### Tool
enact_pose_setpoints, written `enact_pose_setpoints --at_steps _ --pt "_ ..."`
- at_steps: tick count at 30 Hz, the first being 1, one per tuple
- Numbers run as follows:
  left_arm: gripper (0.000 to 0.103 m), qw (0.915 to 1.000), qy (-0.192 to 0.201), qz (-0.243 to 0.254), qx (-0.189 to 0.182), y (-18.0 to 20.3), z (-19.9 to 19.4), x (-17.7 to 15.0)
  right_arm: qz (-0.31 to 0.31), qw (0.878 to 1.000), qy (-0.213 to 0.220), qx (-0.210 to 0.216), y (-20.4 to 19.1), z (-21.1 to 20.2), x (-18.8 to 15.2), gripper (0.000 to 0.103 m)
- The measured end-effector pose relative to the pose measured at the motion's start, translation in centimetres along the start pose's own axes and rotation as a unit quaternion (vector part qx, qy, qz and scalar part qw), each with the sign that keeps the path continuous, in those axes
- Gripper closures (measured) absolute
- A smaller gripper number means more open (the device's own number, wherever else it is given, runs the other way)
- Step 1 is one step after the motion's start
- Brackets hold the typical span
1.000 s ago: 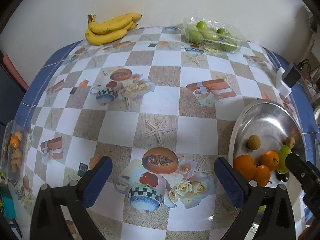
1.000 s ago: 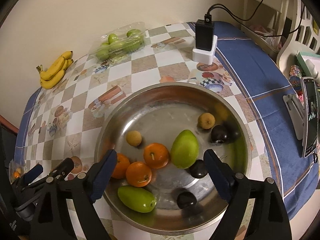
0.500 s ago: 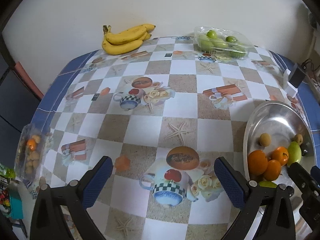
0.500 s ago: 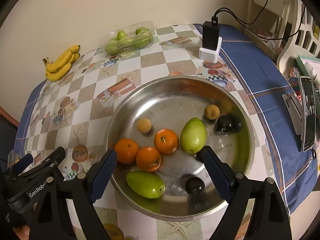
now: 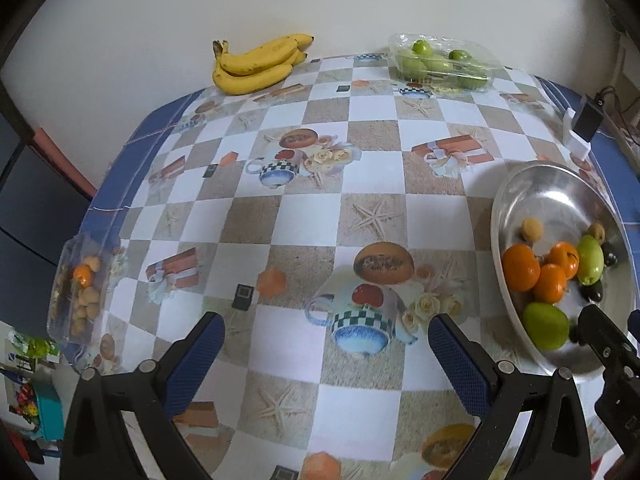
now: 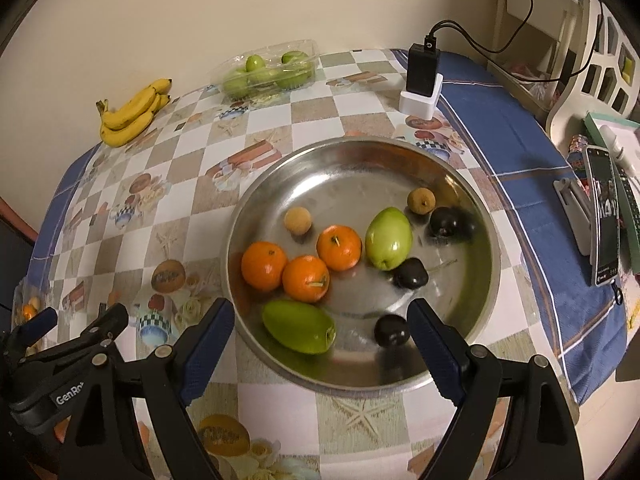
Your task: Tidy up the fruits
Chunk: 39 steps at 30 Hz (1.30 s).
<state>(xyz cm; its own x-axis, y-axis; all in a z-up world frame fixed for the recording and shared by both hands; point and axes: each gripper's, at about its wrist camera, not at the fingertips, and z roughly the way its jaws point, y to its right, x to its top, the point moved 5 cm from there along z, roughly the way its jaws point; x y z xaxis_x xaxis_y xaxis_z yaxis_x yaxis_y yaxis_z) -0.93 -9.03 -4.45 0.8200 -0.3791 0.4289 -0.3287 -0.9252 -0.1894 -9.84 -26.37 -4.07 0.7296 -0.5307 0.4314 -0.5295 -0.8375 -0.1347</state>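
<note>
Right gripper (image 6: 320,344) wide apart, holds nothing, hangs over near rim of metal bowl (image 6: 486,216), ready to pick. Left gripper (image 5: 324,354) wide too, empty, above tablecloth (image 5: 304,216). Oranges (image 6: 305,278), green fruits (image 6: 298,331), dark plums (image 6: 391,331) sit mixed in bowl; bananas (image 6: 130,114) by wall.

A tabletop (image 5: 312,216) under a checkered cloth printed with teapots and starfish stretches ahead of the fingers. Far beyond the right-hand fingers, a black charger block in a white dock (image 6: 422,80) stands upright near the wall. To their right, a dark smartphone (image 6: 604,216) leans on a grey stand.
</note>
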Motion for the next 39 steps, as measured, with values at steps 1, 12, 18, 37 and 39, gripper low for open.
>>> enact_pose_setpoints --at_steps 1,12,18,37,39 --pt "0.0 1.0 0.001 0.003 0.001 -0.1 -0.1 -0.1 -0.001 1.0 -0.002 -0.002 0.0 -0.1 -0.2 0.014" --pt "0.0 0.9997 0.019 -0.007 -0.009 -1.5 -2.4 -1.1 0.001 1.0 0.007 -0.007 0.3 -2.0 -1.4 0.014" --pt "0.0 0.9992 0.029 -0.009 -0.027 -1.6 -3.6 -1.2 -0.003 1.0 0.017 -0.014 0.3 -3.2 -1.7 0.014" --pt "0.0 0.9981 0.048 -0.029 -0.027 -2.7 -4.8 -1.2 0.003 0.999 0.04 -0.016 0.6 -4.7 -1.7 0.014" --pt "0.0 0.9981 0.048 -0.029 -0.026 -2.7 -4.8 -1.2 0.001 0.999 0.039 -0.017 0.5 -4.7 -1.7 0.014"
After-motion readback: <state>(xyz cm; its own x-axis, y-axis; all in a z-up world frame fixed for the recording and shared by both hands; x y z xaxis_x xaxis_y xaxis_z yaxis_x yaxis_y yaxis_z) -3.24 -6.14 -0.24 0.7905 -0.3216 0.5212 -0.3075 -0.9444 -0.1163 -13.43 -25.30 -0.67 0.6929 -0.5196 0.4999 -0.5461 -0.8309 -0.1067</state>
